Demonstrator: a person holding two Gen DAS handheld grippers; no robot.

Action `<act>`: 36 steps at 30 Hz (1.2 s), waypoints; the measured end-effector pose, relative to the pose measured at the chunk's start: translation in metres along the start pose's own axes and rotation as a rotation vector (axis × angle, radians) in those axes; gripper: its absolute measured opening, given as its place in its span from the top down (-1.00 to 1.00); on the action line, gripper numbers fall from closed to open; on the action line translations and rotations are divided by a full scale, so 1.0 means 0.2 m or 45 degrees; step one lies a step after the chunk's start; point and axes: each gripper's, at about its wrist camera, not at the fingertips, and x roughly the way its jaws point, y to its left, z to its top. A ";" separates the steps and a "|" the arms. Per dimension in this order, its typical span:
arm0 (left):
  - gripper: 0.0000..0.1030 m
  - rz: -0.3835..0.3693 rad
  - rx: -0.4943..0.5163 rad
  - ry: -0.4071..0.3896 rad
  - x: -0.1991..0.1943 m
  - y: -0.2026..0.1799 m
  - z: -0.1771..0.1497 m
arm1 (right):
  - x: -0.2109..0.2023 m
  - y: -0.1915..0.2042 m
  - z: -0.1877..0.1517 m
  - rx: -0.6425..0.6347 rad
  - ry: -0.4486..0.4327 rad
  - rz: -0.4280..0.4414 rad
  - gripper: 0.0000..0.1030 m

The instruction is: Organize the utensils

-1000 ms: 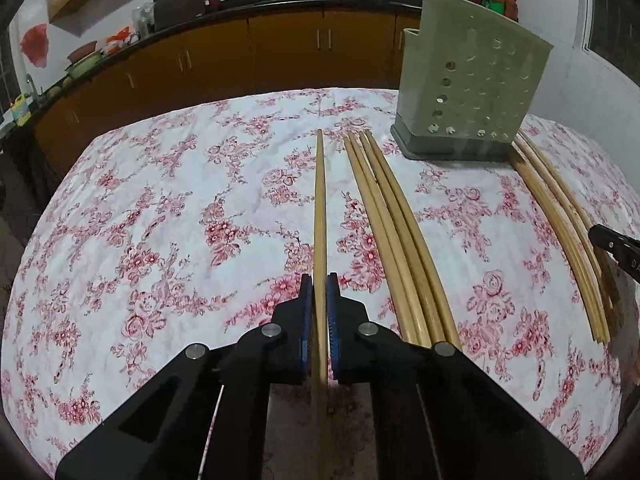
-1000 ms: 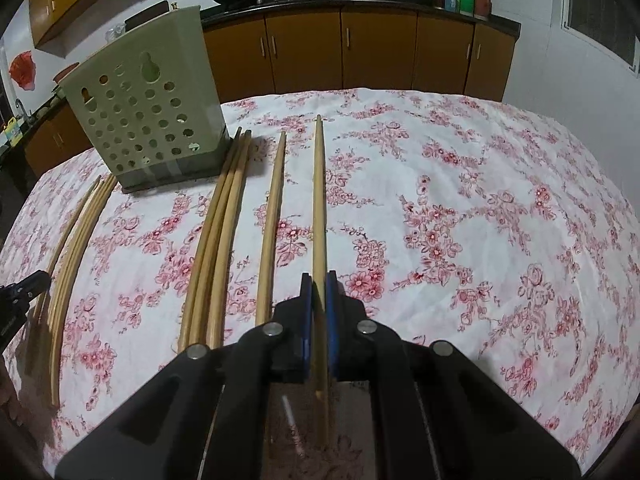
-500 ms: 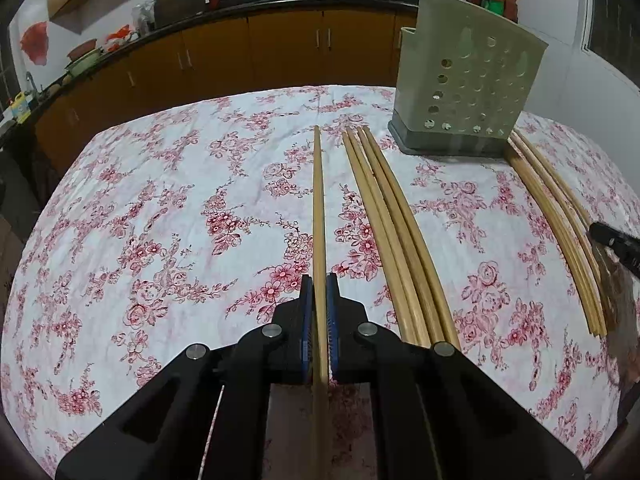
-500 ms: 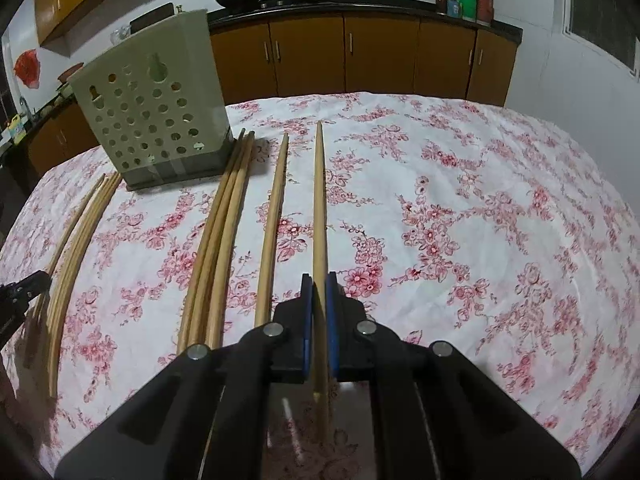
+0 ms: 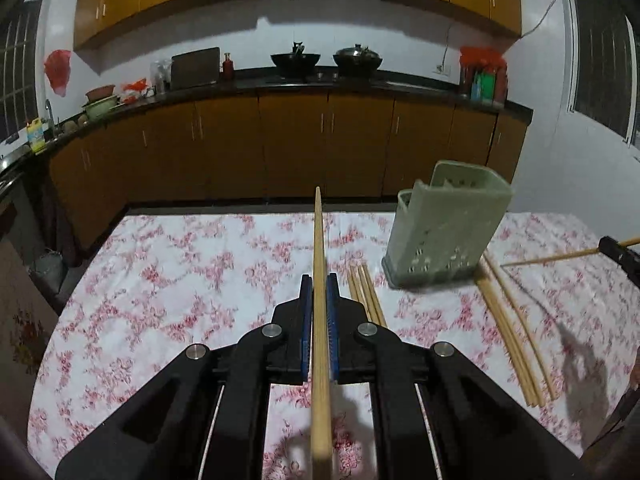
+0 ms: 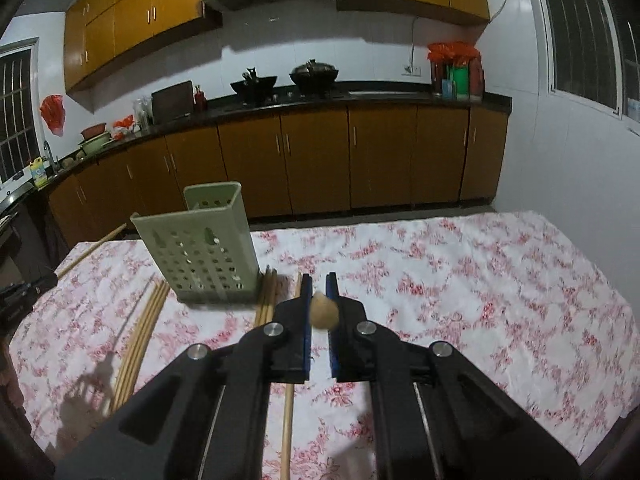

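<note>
The left gripper (image 5: 319, 308) pinches one chopstick (image 5: 319, 248) lengthwise, tip toward twelve o'clock, raised clear of the floral tablecloth (image 5: 180, 280), probably for dropping into the perforated green utensil holder (image 5: 444, 232) at two o'clock. The right gripper (image 6: 319, 304) clamps another chopstick (image 6: 323, 310), seen end-on, with the holder at ten o'clock. Loose chopsticks (image 5: 508, 328) lie flat beside the holder. No legible writing shows.

Left hand-held gripper (image 5: 319, 296) clamps a chopstick (image 5: 319, 240).
Green holder (image 5: 444, 232) stands at two o'clock on the floral desk (image 5: 180, 280).
</note>
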 end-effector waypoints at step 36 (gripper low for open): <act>0.84 0.008 0.079 0.364 0.30 -0.07 -0.44 | 0.01 0.03 -0.07 0.013 0.019 0.028 0.84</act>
